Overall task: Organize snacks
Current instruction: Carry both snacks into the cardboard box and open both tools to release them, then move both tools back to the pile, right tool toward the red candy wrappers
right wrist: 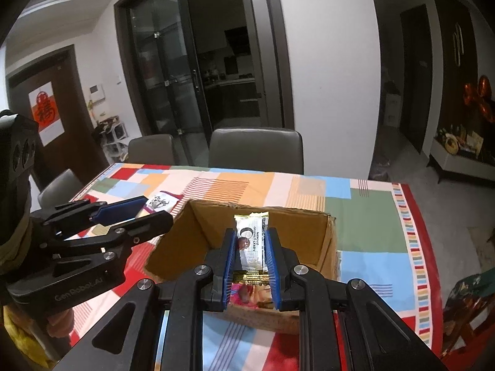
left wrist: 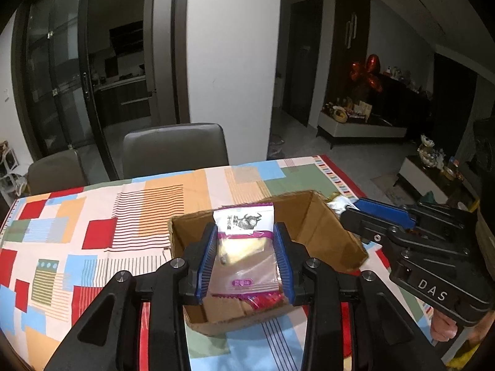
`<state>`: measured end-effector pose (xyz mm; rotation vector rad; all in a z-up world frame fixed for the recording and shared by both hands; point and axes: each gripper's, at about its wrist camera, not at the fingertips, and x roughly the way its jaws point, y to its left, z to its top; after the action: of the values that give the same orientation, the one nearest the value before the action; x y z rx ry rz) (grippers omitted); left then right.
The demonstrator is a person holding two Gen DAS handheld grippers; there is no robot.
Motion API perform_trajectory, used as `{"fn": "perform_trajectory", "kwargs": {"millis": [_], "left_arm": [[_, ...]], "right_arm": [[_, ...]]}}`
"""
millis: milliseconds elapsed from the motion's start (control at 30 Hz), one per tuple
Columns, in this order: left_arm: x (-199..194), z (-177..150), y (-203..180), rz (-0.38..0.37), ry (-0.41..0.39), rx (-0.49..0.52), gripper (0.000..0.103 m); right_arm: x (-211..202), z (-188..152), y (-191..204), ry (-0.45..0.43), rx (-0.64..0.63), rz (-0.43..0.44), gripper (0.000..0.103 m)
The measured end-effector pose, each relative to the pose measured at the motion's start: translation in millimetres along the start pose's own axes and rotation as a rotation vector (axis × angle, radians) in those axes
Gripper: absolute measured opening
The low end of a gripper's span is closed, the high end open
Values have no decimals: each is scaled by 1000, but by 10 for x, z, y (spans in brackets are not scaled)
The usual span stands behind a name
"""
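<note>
brown cardboard makes the open box that stands on the patchwork tablecloth, and both grippers hang over it, i think because the snacks must go inside it.

on the left side, the left gripper carries a clear pouch with a purple band and a bull drawing. the pouch stands upright between the blue pads, over the near part of the box, so it can fall straight in. the jaws are at a middle width. the pads lie along both edges of the pouch, but whether they really press it now i cannot tell; it looks close to release.

lower in the box some red and pink wrappers lie on the bottom already.

on the right side, the right gripper holds a slim white and gold candy bar, also upright and over the box opening. here the jaws are narrow and the pads clamp the bar on both long sides, so this grip looks firm. in my judgement this bar waits for its turn, after the pouch goes down.
</note>
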<state>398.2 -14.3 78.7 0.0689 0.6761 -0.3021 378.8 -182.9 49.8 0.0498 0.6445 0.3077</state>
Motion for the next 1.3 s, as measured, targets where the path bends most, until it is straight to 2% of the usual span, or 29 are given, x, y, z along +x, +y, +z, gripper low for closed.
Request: {"fn": "perform_trajectory", "kwargs": {"millis": [67,200,433,867,1033,1300], "left_arm": [[-3,14,25,41,-15,-4,57],[-122,-68,13,59,-27,1,65],[-419,-255,-79,51,-57,15,73],[-1033,-774,-284,58,-127,44,74],[-1212,-1050,-377,93,-161,59,74],[-1219,-1487,-445,83,-129,72,74]], "right_arm": [[37,3,-18,18,4,-25,37],[-22,-59,5,7,-24,-65,37],[-266,-260,131,-8,-51,-55,37],[-745,-693,284,-39,-37,-19,37],[-887,-932,303,-64,-30,-39,37],[-981,-1375,362,-43,-19,-54,37]]}}
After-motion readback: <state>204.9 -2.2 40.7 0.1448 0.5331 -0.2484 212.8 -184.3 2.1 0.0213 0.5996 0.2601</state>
